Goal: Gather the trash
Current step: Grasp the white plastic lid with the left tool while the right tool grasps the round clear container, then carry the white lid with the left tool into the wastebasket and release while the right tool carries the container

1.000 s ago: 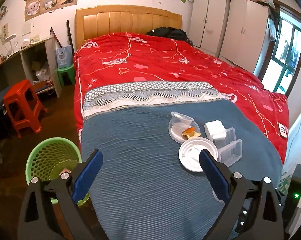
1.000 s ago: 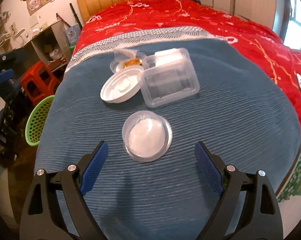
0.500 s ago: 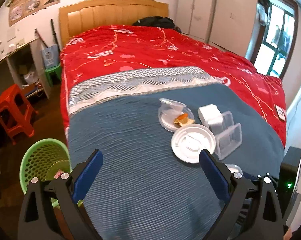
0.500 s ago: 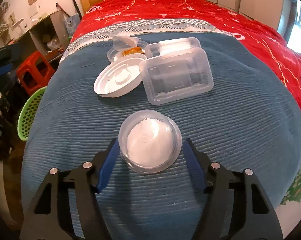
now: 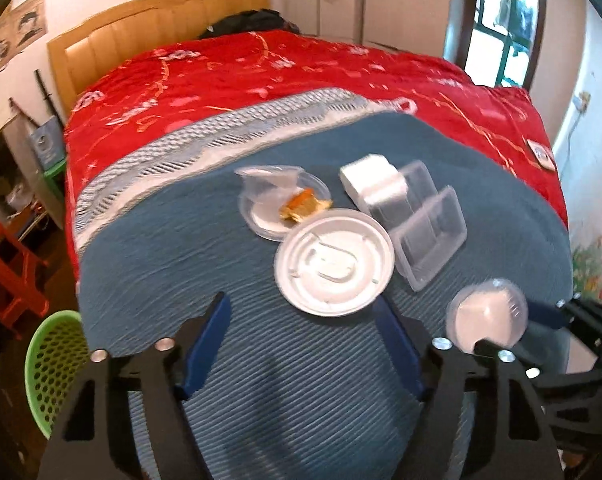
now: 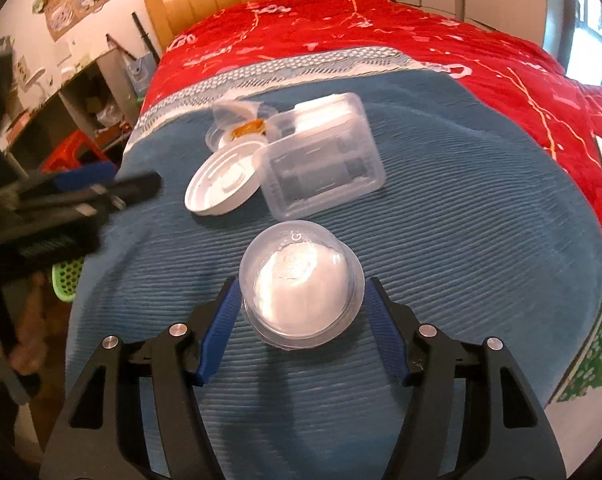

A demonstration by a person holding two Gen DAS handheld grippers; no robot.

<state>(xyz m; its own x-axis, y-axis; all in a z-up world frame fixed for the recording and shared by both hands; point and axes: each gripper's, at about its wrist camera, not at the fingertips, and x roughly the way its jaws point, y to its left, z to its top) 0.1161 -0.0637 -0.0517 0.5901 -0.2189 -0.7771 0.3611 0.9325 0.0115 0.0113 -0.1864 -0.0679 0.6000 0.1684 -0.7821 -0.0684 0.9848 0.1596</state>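
Note:
My right gripper (image 6: 299, 304) is shut on a round clear plastic cup (image 6: 299, 288) with white inside, held just above the blue blanket; it also shows in the left wrist view (image 5: 487, 316). My left gripper (image 5: 301, 340) is open and empty, just short of a white round lid (image 5: 335, 262). Behind the lid lie a clear dish with orange food scraps (image 5: 285, 208) and a clear rectangular box (image 5: 417, 220). The lid (image 6: 223, 186), dish (image 6: 237, 128) and box (image 6: 321, 160) lie ahead of my right gripper.
A green mesh bin (image 5: 53, 368) stands on the floor left of the bed, with a red stool (image 5: 5, 268) beyond it. The red quilt (image 5: 261, 76) covers the far bed. The blue blanket's edge (image 5: 557, 248) drops off at right.
My right gripper closed on the clear cup and lifted it slightly. My left gripper moved forward and right toward the white lid.

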